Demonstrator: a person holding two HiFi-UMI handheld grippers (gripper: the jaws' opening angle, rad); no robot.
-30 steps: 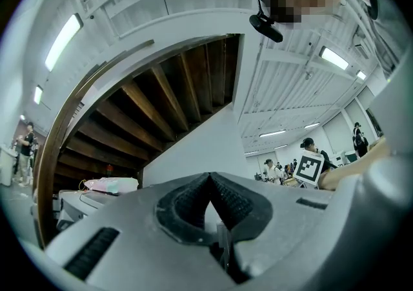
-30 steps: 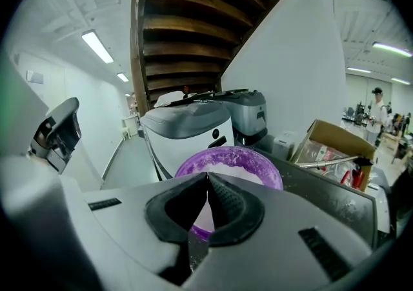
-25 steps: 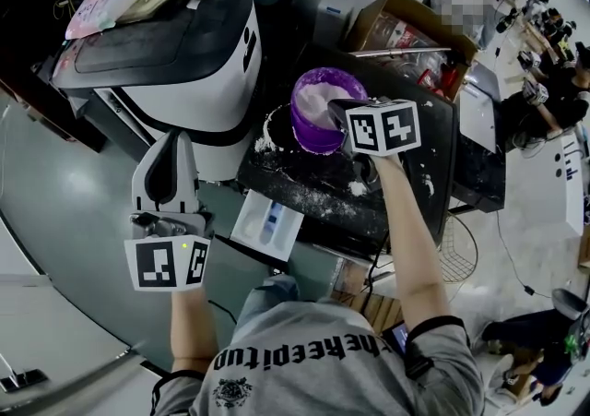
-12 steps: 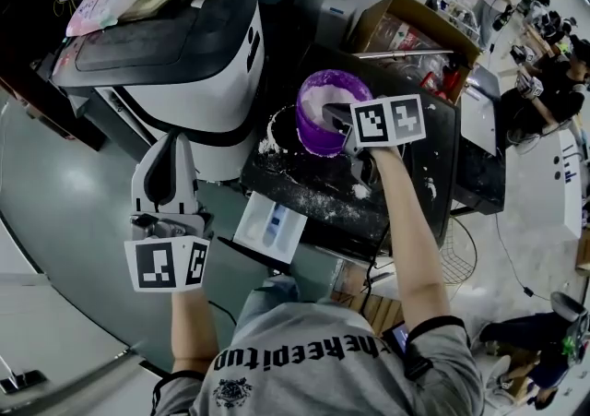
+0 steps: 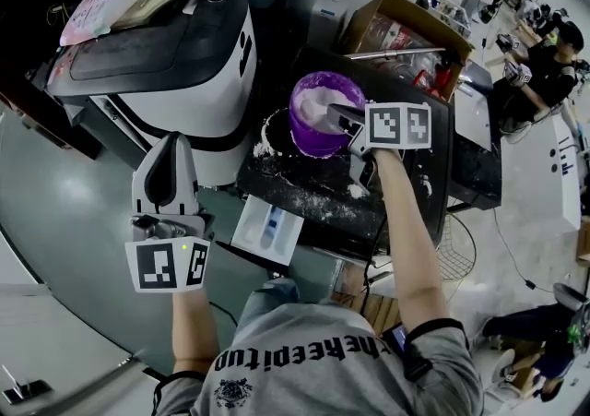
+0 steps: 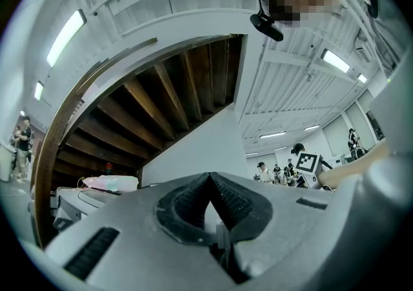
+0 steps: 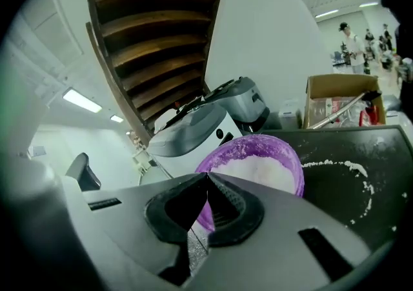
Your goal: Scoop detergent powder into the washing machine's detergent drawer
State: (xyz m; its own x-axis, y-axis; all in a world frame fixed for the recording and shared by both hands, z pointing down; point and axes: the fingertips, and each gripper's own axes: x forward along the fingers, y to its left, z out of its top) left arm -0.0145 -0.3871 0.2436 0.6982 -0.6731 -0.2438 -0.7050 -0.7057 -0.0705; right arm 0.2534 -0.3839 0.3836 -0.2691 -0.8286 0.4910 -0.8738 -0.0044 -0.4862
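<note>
Left claw (image 5: 173,139) held low at the left, clear of the counter (image 5: 406,193), its tips pointed towards the front of the white washing machine (image 5: 157,54). In the left gripper view the claw (image 6: 208,175) is seen pressed together at the tips, with nothing pinched. A pink packet (image 5: 90,10) is noted lying on the machine's dark lid. The detergent drawer (image 5: 267,228), a white tray with a blue insert, is seen just beside the near edge of the dark counter, between the two forearms. Whether it is joined to the machine cannot be told. White powder is scattered over the counter top (image 7: 335,186). A purple bowl (image 5: 323,114) filled with white detergent powder (image 5: 318,102) is stood on the counter, close to the machine. The right claw (image 5: 335,111) is held over the bowl's right rim. In the right gripper view this claw (image 7: 206,173) is seen pressed together, with no scoop made out between the pads, and the bowl (image 7: 271,154) and powder (image 7: 261,173) are seen just beyond its tips. An open cardboard box (image 5: 406,31) is noted behind the counter at the right.
</note>
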